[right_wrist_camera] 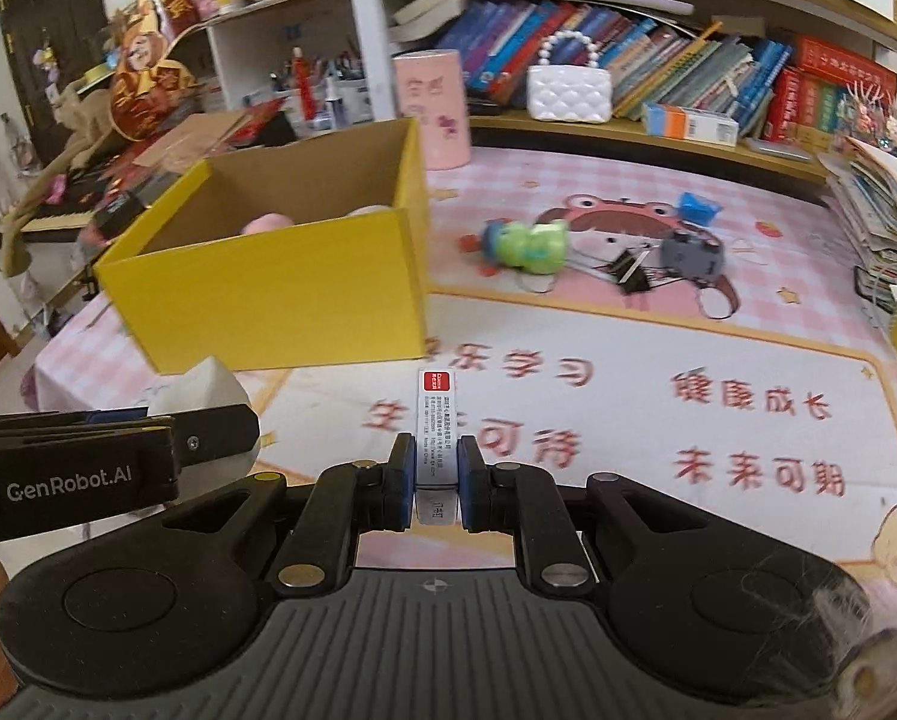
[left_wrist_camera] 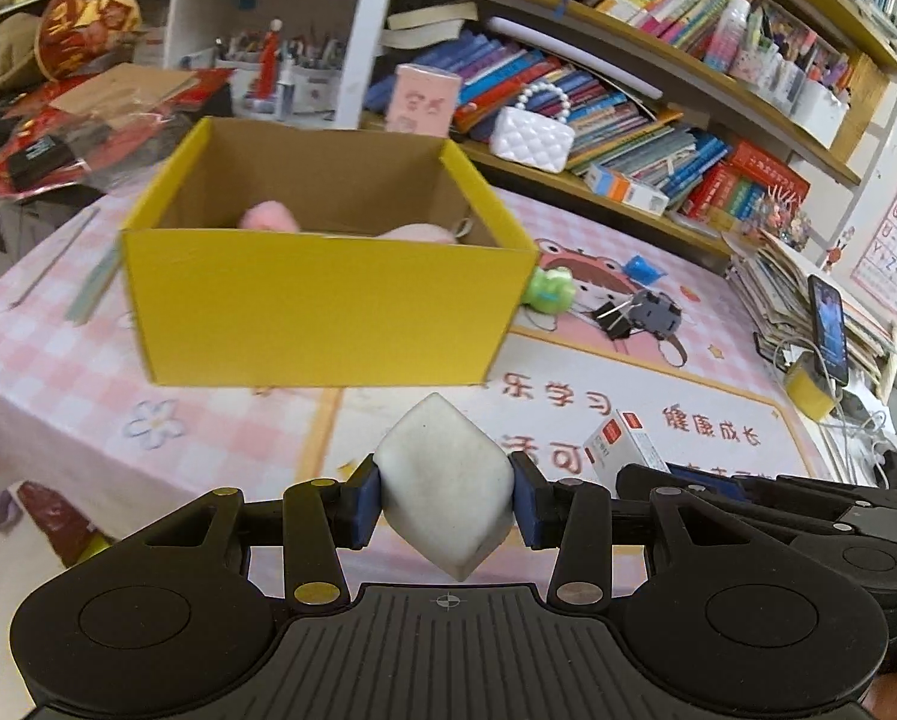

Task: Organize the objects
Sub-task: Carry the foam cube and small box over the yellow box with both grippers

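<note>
My left gripper (left_wrist_camera: 446, 501) is shut on a white foam block (left_wrist_camera: 445, 480), held above the pink mat in front of the yellow cardboard box (left_wrist_camera: 322, 306). The box holds pink plush items (left_wrist_camera: 268, 217). My right gripper (right_wrist_camera: 436, 483) is shut on a small white carton with a red label (right_wrist_camera: 437, 420), held above the mat right of the box (right_wrist_camera: 280, 300). The carton also shows in the left wrist view (left_wrist_camera: 622, 444). The left gripper and its block (right_wrist_camera: 208, 384) show at the left of the right wrist view.
A green frog toy (right_wrist_camera: 529, 246), black binder clip (right_wrist_camera: 631, 273), grey round object (right_wrist_camera: 691, 255) and blue item (right_wrist_camera: 697, 207) lie on the mat behind. A pink canister (right_wrist_camera: 433, 108), white pearl-handled purse (right_wrist_camera: 568, 93) and bookshelves stand at the back. A phone (left_wrist_camera: 829, 327) stands at right.
</note>
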Demonstrator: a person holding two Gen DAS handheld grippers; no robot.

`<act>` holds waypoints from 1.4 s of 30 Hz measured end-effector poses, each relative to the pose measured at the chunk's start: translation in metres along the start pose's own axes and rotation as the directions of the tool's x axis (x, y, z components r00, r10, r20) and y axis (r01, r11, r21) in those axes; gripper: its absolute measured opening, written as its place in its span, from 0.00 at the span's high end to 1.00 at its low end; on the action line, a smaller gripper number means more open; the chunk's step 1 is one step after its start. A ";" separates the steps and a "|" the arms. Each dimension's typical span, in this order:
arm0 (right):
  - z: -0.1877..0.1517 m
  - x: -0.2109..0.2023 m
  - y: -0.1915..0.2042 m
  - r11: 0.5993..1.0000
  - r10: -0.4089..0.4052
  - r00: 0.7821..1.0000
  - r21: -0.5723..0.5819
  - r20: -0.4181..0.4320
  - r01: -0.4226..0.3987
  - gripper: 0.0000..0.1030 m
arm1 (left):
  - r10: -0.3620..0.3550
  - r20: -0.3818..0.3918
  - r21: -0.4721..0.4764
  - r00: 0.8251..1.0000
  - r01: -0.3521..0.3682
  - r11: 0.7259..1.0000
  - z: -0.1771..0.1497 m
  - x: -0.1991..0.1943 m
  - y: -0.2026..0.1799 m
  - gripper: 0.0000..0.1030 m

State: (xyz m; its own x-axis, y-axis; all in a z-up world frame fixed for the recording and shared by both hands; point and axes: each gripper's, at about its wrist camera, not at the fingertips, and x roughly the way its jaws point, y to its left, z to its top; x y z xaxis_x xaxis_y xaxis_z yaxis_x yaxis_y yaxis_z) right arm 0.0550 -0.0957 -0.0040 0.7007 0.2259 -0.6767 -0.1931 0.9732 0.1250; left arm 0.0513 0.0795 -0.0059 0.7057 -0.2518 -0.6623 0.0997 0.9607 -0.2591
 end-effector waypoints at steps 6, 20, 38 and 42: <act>-0.009 -0.007 0.028 1.000 0.008 1.000 0.008 0.021 -0.008 0.87 | 0.015 0.033 0.010 0.999 -0.016 1.000 -0.006 -0.023 0.022 0.59; -0.014 -0.015 0.077 1.000 0.025 0.997 -0.010 0.076 -0.025 0.87 | 0.043 0.103 0.033 0.994 -0.047 0.998 -0.009 -0.057 0.056 0.59; 0.039 0.000 0.083 0.998 0.064 0.990 -0.012 0.123 -0.063 0.87 | 0.084 0.217 0.045 0.973 -0.096 0.994 0.037 -0.054 0.066 0.59; 0.066 0.015 0.078 0.995 0.095 0.985 -0.021 0.141 -0.093 0.87 | 0.096 0.235 0.031 0.967 -0.106 0.994 0.057 -0.044 0.065 0.59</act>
State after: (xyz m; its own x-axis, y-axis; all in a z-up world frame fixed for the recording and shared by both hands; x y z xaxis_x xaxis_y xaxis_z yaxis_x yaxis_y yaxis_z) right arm 0.0961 -0.0138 0.0432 0.7690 0.3210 -0.5528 -0.2718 0.9469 0.1718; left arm 0.0663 0.1597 0.0466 0.8570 -0.1241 -0.5001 0.0458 0.9851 -0.1658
